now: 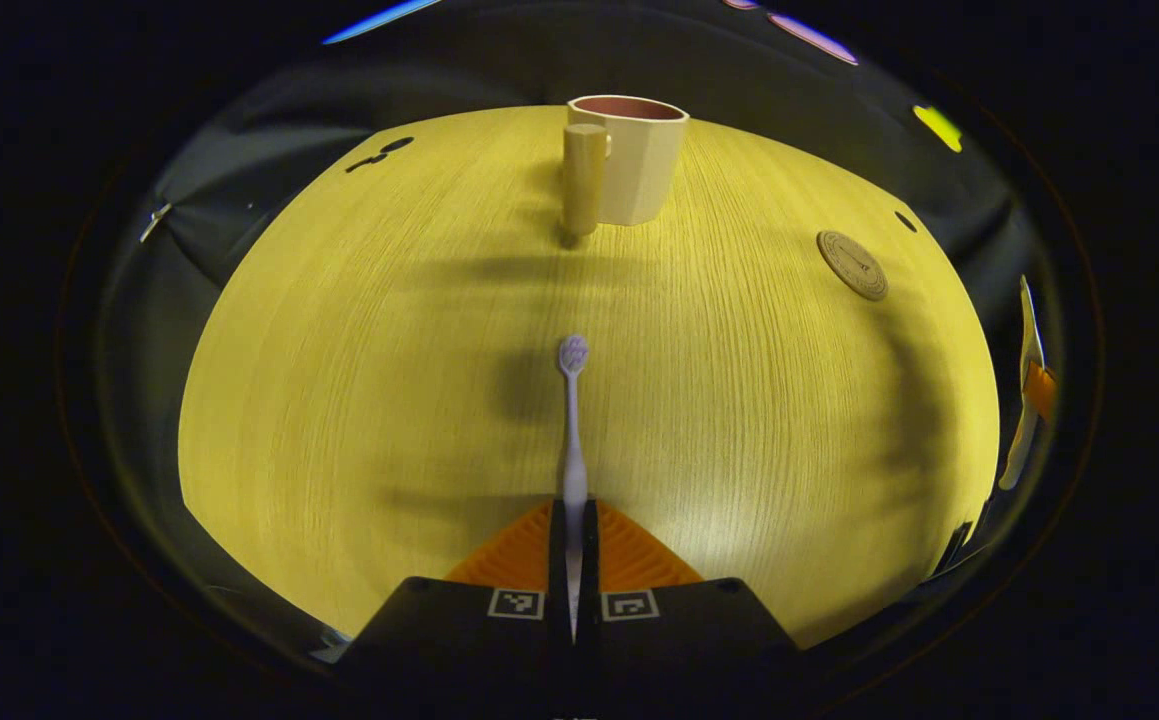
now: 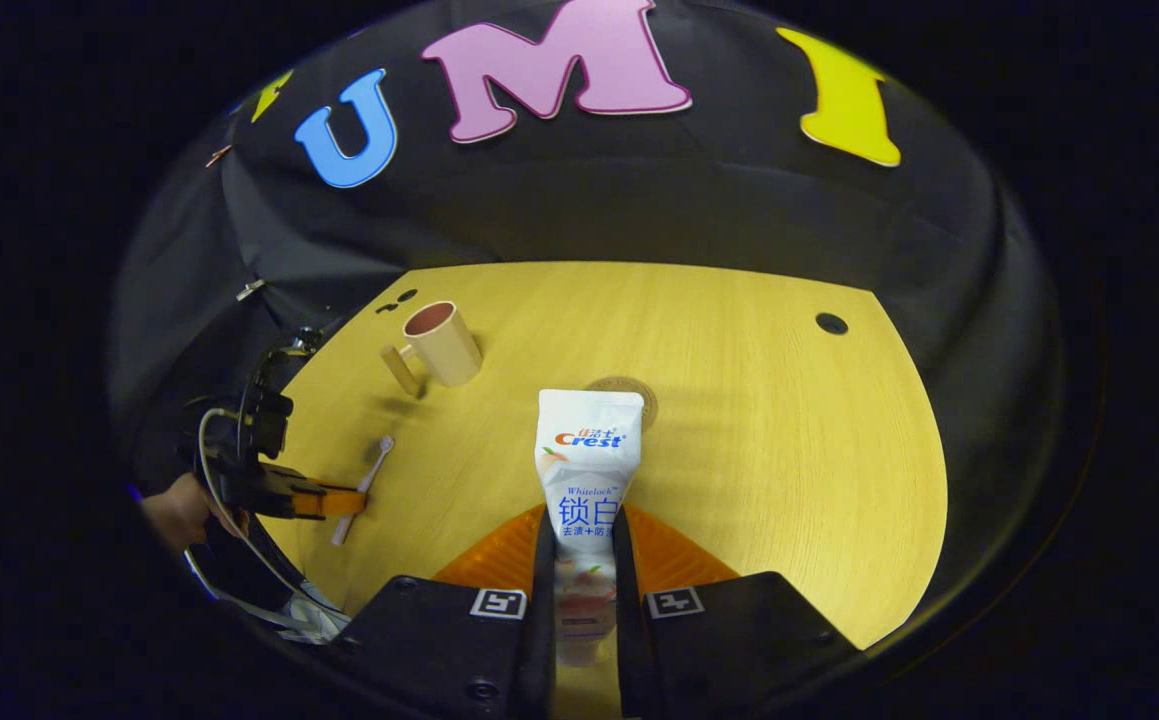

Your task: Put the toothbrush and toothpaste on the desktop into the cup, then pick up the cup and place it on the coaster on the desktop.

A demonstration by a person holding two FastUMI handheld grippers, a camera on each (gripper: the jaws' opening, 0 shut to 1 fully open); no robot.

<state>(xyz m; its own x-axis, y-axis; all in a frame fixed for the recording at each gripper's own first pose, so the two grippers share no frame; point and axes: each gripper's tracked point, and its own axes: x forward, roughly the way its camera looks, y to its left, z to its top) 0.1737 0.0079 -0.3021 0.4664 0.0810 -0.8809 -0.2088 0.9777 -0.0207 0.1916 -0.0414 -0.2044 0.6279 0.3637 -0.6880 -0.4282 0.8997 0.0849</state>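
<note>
While both items are gripped above the desktop [image 1: 789, 420], neither has yet been brought to the cup [image 1: 639, 155], so the first step of the task is judged to be under way.

In the left gripper view, the toothbrush [image 1: 573, 420] is pinched by its handle between the pressed-together fingers of the left gripper [image 1: 574, 540], with the bristled head pointing forward toward the cup. It is held by the handle end, probably so that the head can be led over the rim first. A shadow is cast on the wood beside the head, which suggests the brush is lifted clear of the surface. The same gripper is seen at the left edge of the right gripper view, where the brush is carried crosswise in its orange fingers.

In the right gripper view, the toothpaste [image 2: 587, 450] is clamped near its lower end by the right gripper [image 2: 584, 560], the flat crimped end pointing away from the camera. The coaster [image 1: 852, 265] lies flat on the desktop, well apart from the cup and partly hidden behind the tube in the right gripper view.

The cup stands upright at the far side, its handle turned toward the left gripper and its mouth open and unobstructed, so both items can be lowered in from above.
</note>
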